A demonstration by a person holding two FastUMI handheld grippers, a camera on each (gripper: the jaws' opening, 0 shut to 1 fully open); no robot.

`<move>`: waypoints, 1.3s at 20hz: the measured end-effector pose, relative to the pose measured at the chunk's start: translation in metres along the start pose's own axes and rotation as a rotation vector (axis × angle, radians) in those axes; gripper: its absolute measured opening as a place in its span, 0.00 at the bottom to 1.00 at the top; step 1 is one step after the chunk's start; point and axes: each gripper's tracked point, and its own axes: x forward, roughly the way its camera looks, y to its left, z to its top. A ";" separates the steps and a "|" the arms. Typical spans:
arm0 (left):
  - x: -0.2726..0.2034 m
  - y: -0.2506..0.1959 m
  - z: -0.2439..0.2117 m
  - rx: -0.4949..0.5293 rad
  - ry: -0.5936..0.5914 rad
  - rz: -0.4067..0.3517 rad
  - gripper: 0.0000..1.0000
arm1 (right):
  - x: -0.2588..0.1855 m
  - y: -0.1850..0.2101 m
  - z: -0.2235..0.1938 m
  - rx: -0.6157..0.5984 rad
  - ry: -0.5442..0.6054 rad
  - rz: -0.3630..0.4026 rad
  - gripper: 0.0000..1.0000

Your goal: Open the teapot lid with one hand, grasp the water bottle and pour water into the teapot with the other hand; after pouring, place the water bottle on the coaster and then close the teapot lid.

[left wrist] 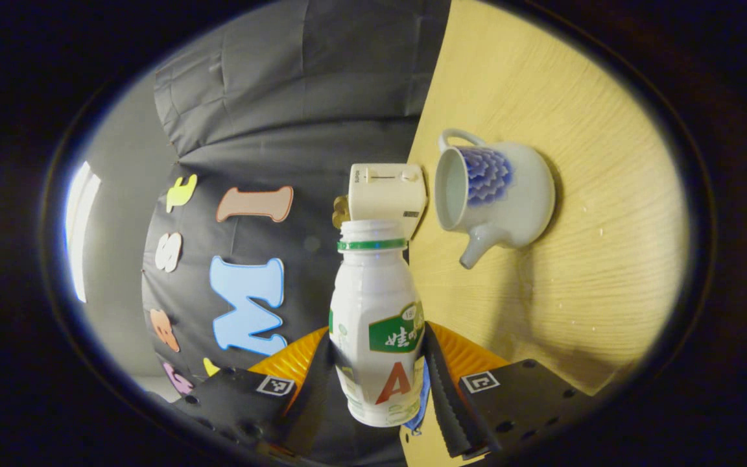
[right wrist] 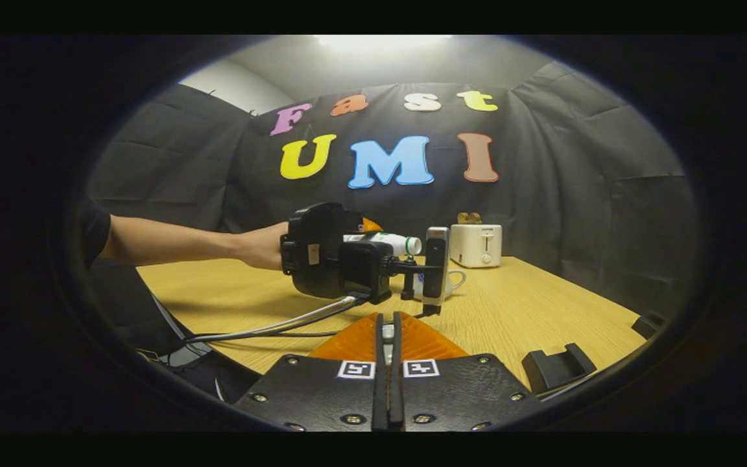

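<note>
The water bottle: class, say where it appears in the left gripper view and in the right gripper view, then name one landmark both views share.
Left gripper view: the water bottle stands at bottom centre, uncapped, between the left gripper's fingers.
Right gripper view: the bottle lies sideways at centre, held in that gripper above the table.
Shared landmark: the toaster at the table's far edge.

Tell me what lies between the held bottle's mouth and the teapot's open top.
Left gripper view: between the white plastic bottle and the white blue-patterned ceramic teapot nothing stands; behind the gap, cream toaster, bare wooden table.
</note>
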 end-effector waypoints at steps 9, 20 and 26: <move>-0.004 0.004 0.008 0.109 -0.020 0.003 0.83 | 0.000 0.000 0.000 0.007 0.010 0.004 0.18; -0.004 0.007 0.011 0.188 -0.031 0.012 0.83 | 0.000 -0.002 -0.002 0.010 0.020 0.000 0.01; -0.003 0.009 0.010 0.211 -0.032 0.023 0.78 | -0.001 -0.003 -0.001 0.011 0.021 -0.001 0.01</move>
